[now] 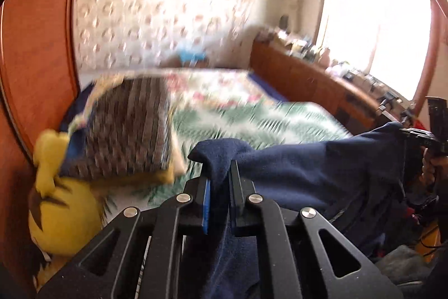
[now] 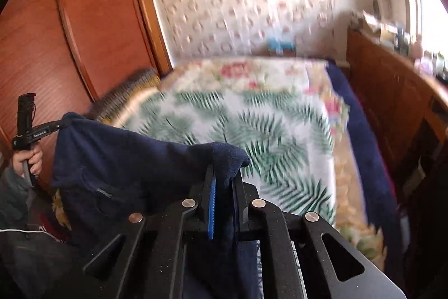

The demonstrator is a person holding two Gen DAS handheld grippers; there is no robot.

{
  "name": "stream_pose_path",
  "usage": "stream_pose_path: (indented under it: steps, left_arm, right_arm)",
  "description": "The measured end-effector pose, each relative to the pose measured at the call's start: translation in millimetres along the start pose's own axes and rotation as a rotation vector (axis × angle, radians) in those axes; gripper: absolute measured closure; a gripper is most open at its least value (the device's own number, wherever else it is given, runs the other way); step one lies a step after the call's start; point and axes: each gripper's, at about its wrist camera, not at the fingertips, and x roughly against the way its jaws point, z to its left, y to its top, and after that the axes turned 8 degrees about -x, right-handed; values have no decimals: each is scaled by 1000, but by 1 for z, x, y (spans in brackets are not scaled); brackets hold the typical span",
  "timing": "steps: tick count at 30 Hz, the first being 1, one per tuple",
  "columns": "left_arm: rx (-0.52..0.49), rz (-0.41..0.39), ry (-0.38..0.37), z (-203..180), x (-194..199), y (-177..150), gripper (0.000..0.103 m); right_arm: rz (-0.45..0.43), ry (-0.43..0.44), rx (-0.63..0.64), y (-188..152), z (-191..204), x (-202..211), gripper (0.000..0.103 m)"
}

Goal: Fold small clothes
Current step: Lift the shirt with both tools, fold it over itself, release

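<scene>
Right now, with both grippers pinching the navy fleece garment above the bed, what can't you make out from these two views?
- What kind of navy fleece garment it is: its lower part hangs behind the gripper bodies and past the bottom edge in both views.
- Items on the wooden sideboard: small, blurred, washed out by window glare.
- Blue object at the bed's far end: motion blur.
- Yellow plush toy: partly behind the striped cushion.

A home bedroom: a bed [image 2: 280,131] with leaf-print cover, wooden wardrobe [image 2: 84,32], patterned wallpaper [image 2: 252,4].
</scene>
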Motion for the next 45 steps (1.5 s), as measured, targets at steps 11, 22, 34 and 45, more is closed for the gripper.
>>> stream_pose_path:
  steps: [11, 22, 34, 45]
  left_arm:
    - [-110, -224, 34, -22, 107, 75, 92]
    - [-121, -385, 74, -12, 151, 124, 92]
    - [-89, -148, 161, 44, -76, 125, 92]
    - [-75, 91, 188, 66, -227, 119, 92]
  right_arm:
    - [-167, -73, 155, 49, 41, 137, 95]
    - [-367, -106, 268, 67, 84, 242, 95]
    - [-201, -181, 256, 104, 48, 43, 95]
    - [7, -213, 140, 142, -9, -150, 95]
